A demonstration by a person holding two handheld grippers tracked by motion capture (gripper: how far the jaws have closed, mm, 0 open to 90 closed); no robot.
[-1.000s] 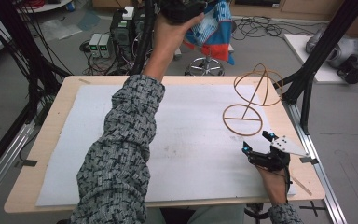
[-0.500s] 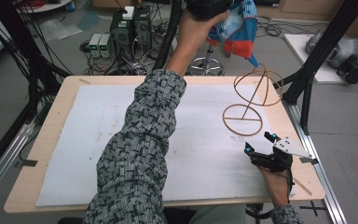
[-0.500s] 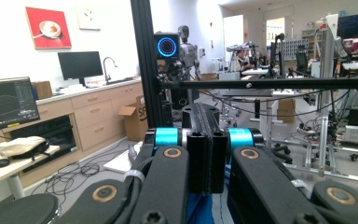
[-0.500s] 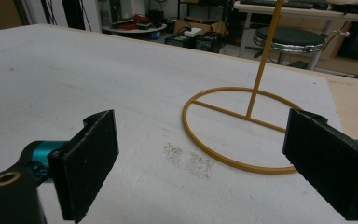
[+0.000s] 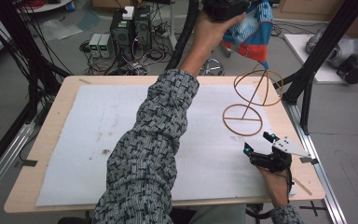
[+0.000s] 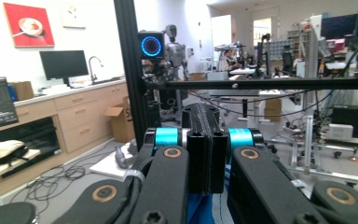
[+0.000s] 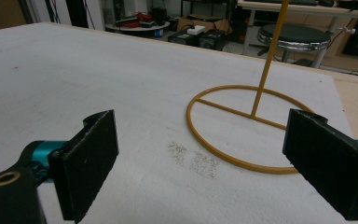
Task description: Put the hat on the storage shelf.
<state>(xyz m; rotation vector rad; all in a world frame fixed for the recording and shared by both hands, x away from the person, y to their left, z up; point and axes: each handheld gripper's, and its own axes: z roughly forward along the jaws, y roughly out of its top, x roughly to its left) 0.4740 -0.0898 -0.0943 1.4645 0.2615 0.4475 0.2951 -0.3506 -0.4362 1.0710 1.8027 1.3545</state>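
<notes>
Left gripper (image 5: pixel 223 7), at the top centre of the high view, is clamped on a blue, white and orange knitted hat (image 5: pixel 251 35), which hangs from it well above the floor beyond the bench's far edge. In the left gripper view its own jaws are pressed flat together with blue fabric (image 6: pixel 200 212) showing beneath them, a pinch of the cloth that lets the hat dangle open side down. Just below and right of the hat in the high view stands a yellow wire stand (image 5: pixel 254 95) near the right edge of the white mat (image 5: pixel 98 135), its round top loop likely meant to carry the hat. Right gripper (image 5: pixel 261 143) rests on the mat at lower right, jaws wide and empty, facing the stand's base ring (image 7: pixel 242 135), probably ready to steady it.
</notes>
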